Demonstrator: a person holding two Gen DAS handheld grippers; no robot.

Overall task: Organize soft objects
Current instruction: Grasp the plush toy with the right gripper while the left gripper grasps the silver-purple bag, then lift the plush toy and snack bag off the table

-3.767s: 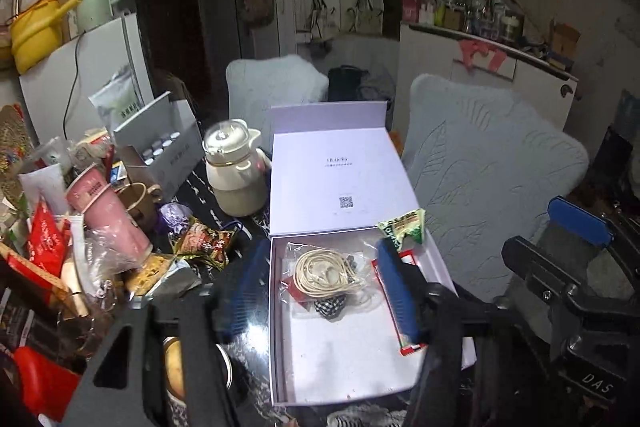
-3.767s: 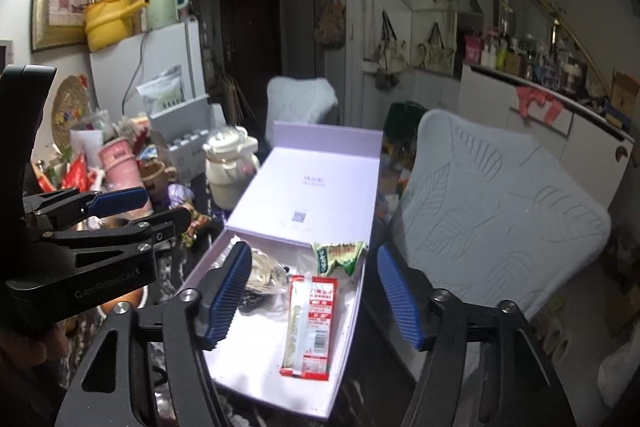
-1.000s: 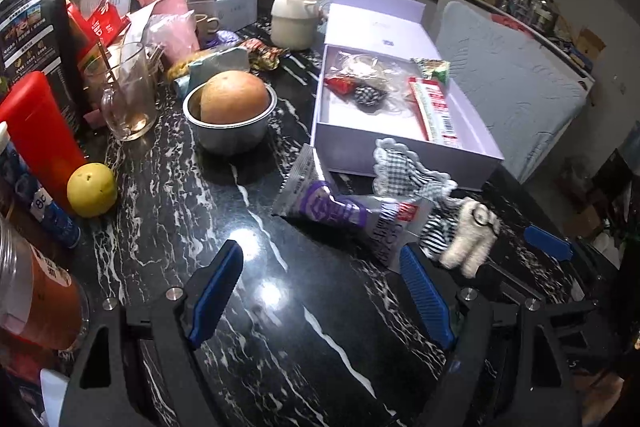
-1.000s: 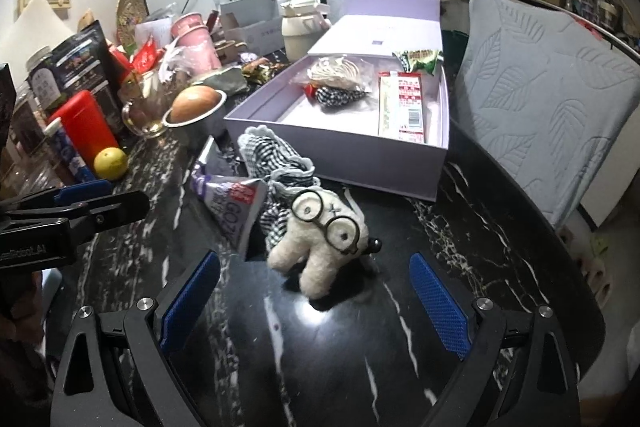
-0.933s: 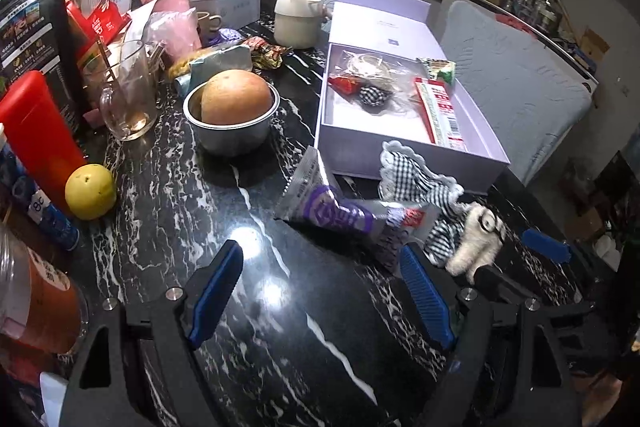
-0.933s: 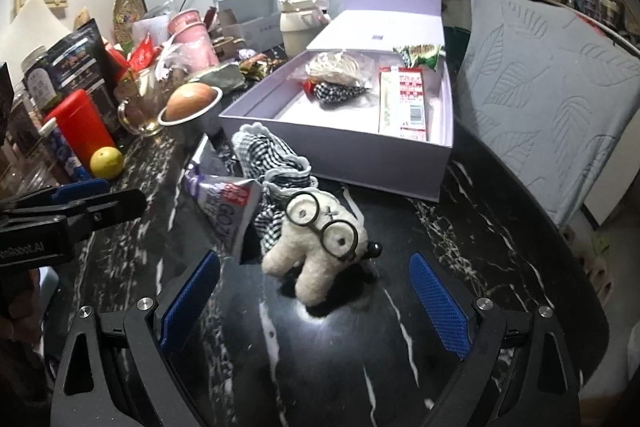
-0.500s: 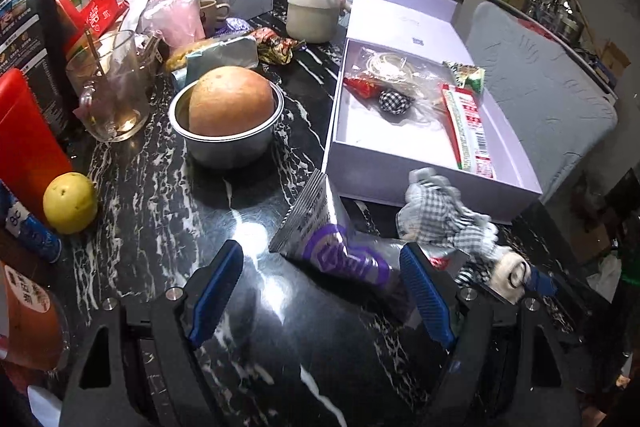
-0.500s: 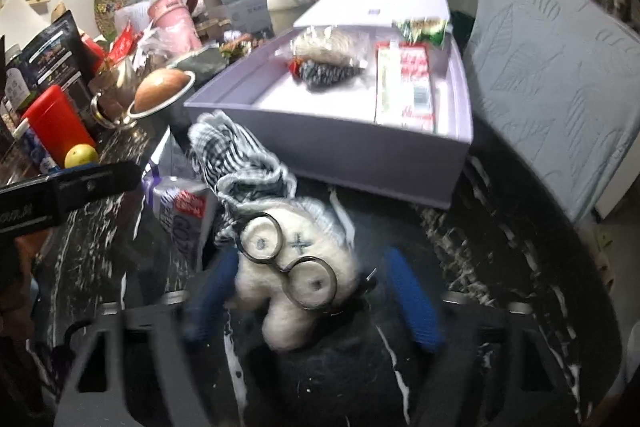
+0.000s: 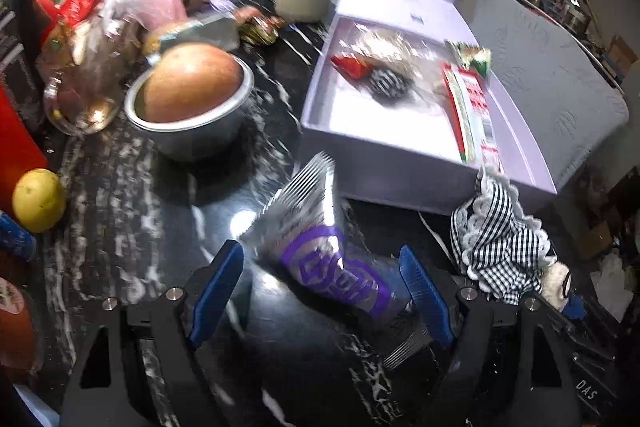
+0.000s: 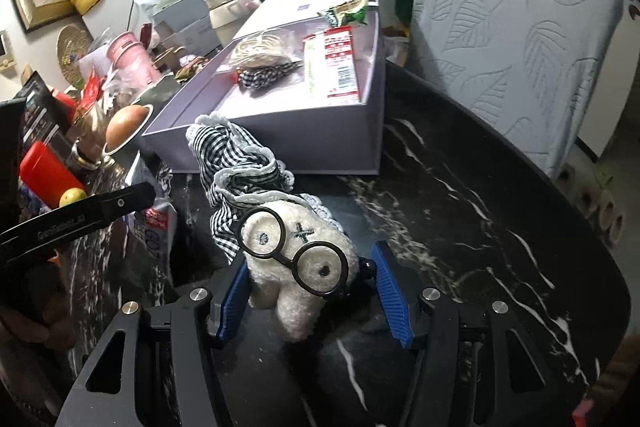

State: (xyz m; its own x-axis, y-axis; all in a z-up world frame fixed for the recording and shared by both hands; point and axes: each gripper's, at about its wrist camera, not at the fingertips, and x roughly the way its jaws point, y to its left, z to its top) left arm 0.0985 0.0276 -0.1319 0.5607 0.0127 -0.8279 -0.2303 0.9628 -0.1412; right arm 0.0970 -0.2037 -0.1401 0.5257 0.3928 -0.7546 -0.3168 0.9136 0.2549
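One plush toy (image 10: pixel 298 259) with round glasses now sits between my right fingers (image 10: pixel 310 297), which have just been closing from wide; the left pad touches its side, the right pad stands just clear, so I judge the grip nearly made, not yet firm. My left fingers (image 9: pixel 320 291) are spread around one purple snack packet (image 9: pixel 320 251) on the table (image 10: pixel 480 227), not pressing. Beyond them lie one gingham cloth (image 10: pixel 236 167) and one open lilac box (image 10: pixel 320 147).
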